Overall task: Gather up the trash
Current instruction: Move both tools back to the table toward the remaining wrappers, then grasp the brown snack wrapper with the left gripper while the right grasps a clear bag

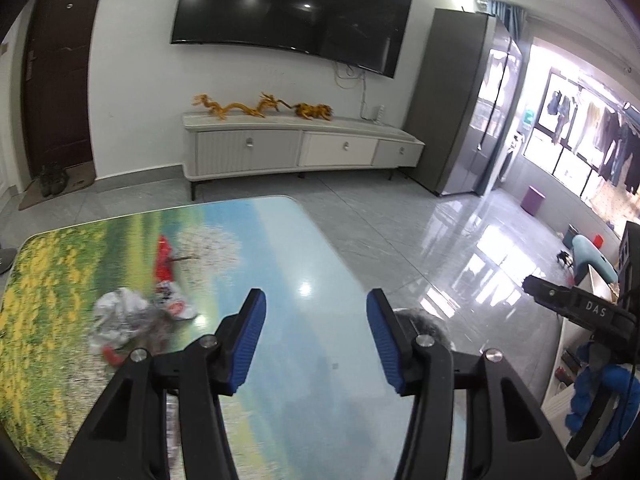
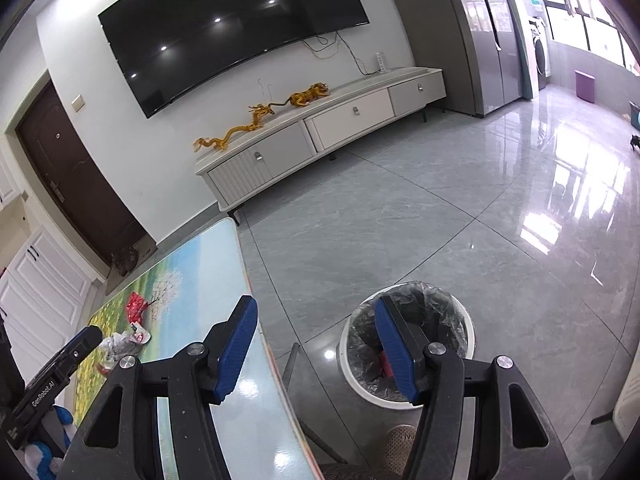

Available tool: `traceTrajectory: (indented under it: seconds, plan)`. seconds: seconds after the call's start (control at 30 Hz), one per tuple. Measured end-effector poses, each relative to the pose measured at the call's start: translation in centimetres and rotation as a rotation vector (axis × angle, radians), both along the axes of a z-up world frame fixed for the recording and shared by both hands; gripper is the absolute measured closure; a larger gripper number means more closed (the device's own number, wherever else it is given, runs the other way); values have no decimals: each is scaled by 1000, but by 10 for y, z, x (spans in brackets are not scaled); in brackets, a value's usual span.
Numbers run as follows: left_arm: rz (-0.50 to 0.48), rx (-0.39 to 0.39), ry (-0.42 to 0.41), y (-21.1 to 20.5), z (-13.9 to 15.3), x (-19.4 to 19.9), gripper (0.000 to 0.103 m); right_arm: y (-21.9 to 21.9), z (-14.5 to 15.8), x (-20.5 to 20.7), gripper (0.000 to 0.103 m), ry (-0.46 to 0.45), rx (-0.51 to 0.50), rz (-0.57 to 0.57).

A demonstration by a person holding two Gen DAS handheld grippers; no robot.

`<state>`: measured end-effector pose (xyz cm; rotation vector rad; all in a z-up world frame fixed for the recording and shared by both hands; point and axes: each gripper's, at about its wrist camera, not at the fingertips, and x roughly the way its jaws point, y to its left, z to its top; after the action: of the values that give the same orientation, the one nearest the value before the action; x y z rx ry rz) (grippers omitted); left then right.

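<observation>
Meanwhile: two empty grippers, trash waiting

Both the left gripper (image 1: 316, 312) and right gripper (image 2: 314, 328) hold their jaws spread, gripping nothing. Two wrappers, one red (image 1: 165, 258) and one crumpled white (image 1: 128, 316), lie on the table (image 1: 280, 240). One lined bin (image 2: 408, 344) stands on the floor just beside it.

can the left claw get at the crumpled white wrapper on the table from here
Probably yes: the left claw is open and empty, the crumpled white wrapper lies just ahead to its left on the table, nothing between them.

Glossy worktop (image 1: 280, 280) with printed meadow-and-sky scene. On it, left part: crumpled white-grey wrapper (image 1: 120, 316), touching a red-white wrapper (image 1: 174, 300); red packet (image 1: 164, 260) just beyond. Grey tiled floor (image 2: 440, 220) alongside, carrying lined white bin (image 2: 408, 344).
</observation>
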<state>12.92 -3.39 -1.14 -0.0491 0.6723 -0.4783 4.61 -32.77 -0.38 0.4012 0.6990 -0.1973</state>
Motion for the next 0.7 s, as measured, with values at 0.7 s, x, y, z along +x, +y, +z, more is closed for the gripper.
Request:
traceTrajectory:
  seconds: [0.7]
  plan:
    - [90,108,149,122,-87,-13,53,153,-29,74,44,70,-9,378]
